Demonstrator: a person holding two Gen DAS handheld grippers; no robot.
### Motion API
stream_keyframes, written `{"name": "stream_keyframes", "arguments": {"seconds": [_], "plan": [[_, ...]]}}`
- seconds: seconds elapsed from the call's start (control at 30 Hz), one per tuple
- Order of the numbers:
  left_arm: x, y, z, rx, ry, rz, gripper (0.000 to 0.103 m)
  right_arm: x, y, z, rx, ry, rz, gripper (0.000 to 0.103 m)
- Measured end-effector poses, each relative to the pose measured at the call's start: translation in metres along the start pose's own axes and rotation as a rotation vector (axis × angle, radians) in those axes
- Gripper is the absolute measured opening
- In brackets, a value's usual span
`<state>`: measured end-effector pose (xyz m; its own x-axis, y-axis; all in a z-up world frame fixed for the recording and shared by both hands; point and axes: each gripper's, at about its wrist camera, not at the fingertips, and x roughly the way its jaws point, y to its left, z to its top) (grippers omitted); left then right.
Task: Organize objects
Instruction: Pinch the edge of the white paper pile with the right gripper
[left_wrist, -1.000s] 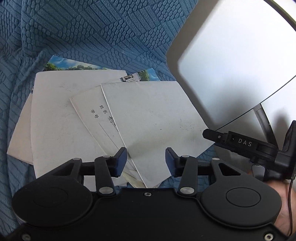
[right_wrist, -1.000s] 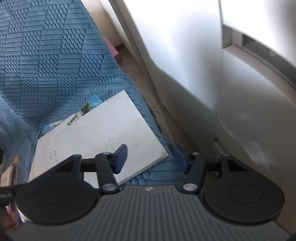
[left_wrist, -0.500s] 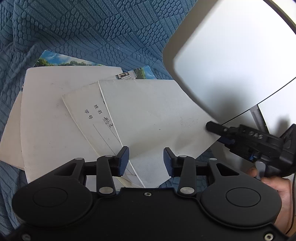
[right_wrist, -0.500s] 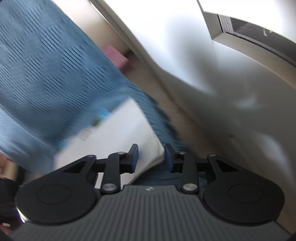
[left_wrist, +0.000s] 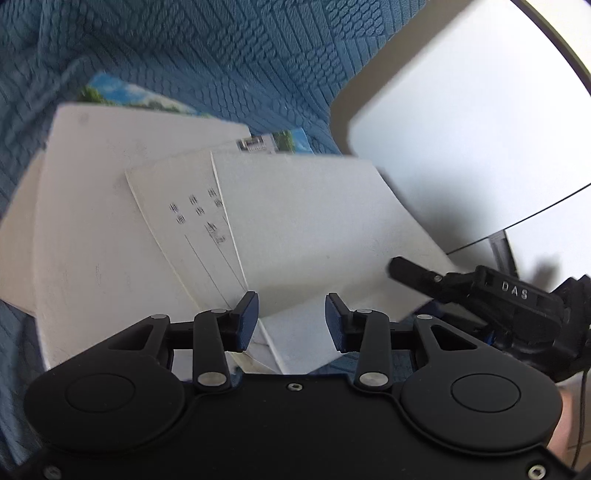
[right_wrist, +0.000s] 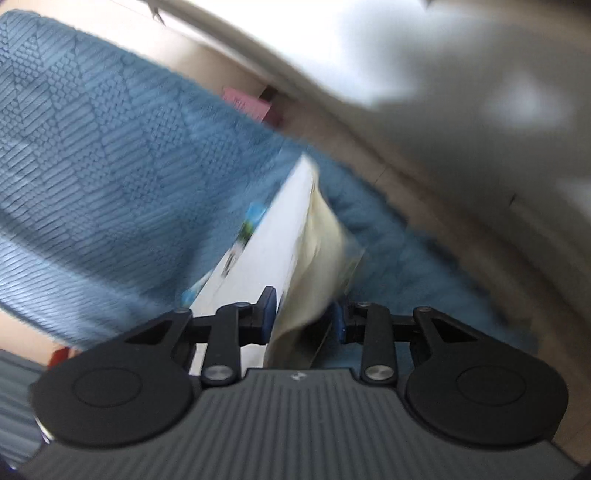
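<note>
Right wrist blurred, booklet (right_wrist: 284, 236) edges smeared

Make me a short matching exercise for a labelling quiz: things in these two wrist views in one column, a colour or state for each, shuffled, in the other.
Things:
1. top booklet
2. textured cover
3. right claw
4. left claw

States:
A. blue, under the papers
B. white, corner lifted
C. empty, jaws apart above the papers
D. jaws on either side of the booklet's edge

Pairs: 1-B, 2-A, 3-D, 4-C
</note>
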<state>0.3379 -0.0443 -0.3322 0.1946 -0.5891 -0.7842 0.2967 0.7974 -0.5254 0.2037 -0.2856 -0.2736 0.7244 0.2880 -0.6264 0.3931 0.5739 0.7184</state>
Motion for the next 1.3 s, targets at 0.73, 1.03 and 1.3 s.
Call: {"name": "stream_keyframes", "arguments": {"seconds": [0.73,1.03,1.3], "plan": [[-0.038,0.054,-0.005,-0.415,-0.037,-0.247,0.069,-0.026,0.026,-0.013,0.044,-0.080,0.089,0.007],[-0.013,0.057,-0.024,-0.613,0.024,-0.418,0.071,-0.058,0.025,-0.034,0.066,-0.079,0.141,0.007],[-0.009,0.062,-0.036,-0.648,0.034,-0.387,0.066,-0.079,0.017,-0.040,0.093,-0.074,0.126,0.004]]}}
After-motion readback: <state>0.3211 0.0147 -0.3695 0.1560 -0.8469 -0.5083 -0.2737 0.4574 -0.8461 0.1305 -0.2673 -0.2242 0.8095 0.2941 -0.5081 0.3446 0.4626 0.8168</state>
